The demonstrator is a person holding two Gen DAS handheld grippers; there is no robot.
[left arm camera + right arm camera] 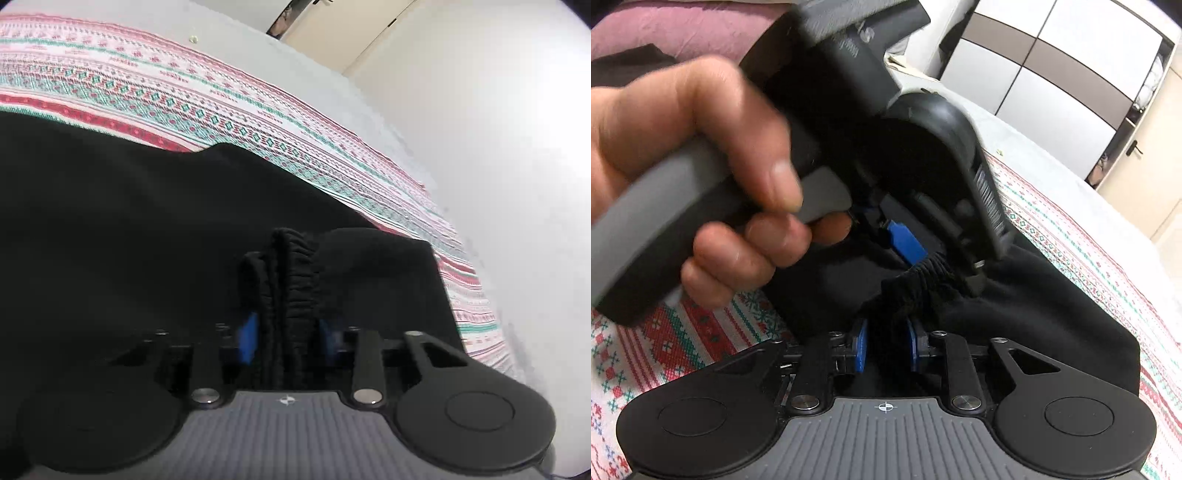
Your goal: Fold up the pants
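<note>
The black pants (129,221) lie on a red, green and white patterned blanket (184,85). My left gripper (288,325) is shut on the pants' gathered elastic waistband (295,273), bunched between its blue pads. In the right wrist view the pants (1052,306) spread to the right. My right gripper (884,350) is shut on the same waistband (916,280) between its blue pads (860,350). The left gripper (908,247), held by a hand (701,177), sits just above and in front, also clamping the waistband.
The blanket (1089,240) covers a bed with a grey sheet (295,55). A pink pillow (683,26) lies at the back left. A wardrobe with white and brown panels (1052,74) stands beyond the bed.
</note>
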